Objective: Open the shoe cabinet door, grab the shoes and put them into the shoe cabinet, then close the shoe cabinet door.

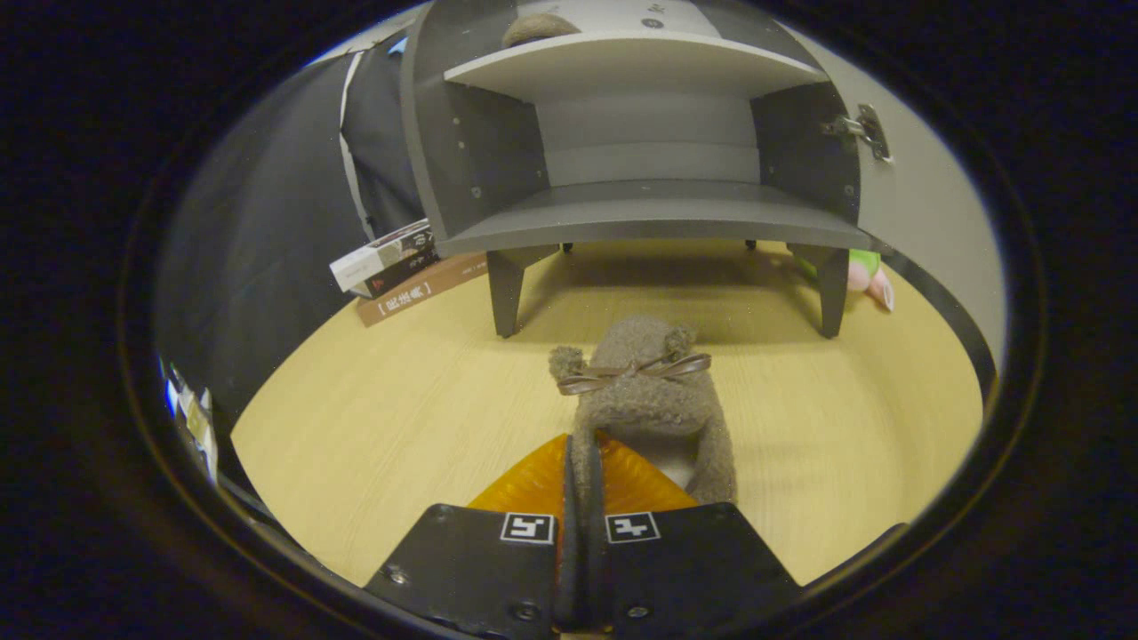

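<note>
Gripper (582, 498): fingers closed on rim of fuzzy brown shoe (645, 400) — bow on top.
Shoe: over wooden table (373, 444), ahead of fingers.
Cabinet (649, 142): beyond shoe — door (925, 196) open, second shoe (538, 28) on upper shelf.
Books (400, 267): beside cabinet's leg.

Dim warm light; soft shadow under cabinet (653, 213); strong fisheye bending at edges.

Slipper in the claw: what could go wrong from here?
1. The claw pinches only one thin side wall of the brown slipper; it may sag or slip out on the way.
2. The lower shelf of the shoe cabinet sits raised on legs; the toe could catch its front edge.
3. The open door stands close on the right; a wide swing may bump it.
</note>
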`<action>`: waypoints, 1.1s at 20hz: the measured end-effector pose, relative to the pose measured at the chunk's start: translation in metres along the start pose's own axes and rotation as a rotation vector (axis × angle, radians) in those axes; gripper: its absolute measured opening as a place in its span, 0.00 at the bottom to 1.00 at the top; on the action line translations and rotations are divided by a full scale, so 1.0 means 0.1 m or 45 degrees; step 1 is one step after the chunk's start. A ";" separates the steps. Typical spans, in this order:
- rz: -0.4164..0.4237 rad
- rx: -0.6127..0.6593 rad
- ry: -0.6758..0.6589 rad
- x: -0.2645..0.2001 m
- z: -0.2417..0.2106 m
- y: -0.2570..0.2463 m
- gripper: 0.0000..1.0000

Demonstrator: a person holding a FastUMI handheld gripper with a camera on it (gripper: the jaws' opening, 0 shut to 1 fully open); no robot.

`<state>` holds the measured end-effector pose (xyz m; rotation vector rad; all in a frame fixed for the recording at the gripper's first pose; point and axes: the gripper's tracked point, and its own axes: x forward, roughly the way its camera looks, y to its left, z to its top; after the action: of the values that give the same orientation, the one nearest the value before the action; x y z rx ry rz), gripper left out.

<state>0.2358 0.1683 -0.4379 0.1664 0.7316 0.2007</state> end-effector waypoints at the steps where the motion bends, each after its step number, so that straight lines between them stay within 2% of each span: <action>1: 0.006 0.008 -0.017 -0.07 0.04 -0.01 0.08; 4: -0.033 -0.026 -0.078 -0.23 0.19 -0.05 0.08; 8: 0.100 0.015 -0.152 -0.83 0.50 0.19 0.08; 14: 0.157 -0.102 -0.399 -1.93 1.30 0.50 0.07; 19: 0.079 -0.249 -0.614 -2.58 1.91 0.70 0.07; 22: 0.018 -0.273 -0.699 -2.95 2.23 0.77 0.07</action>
<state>0.1626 0.1542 -0.0674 0.0176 0.1601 0.2324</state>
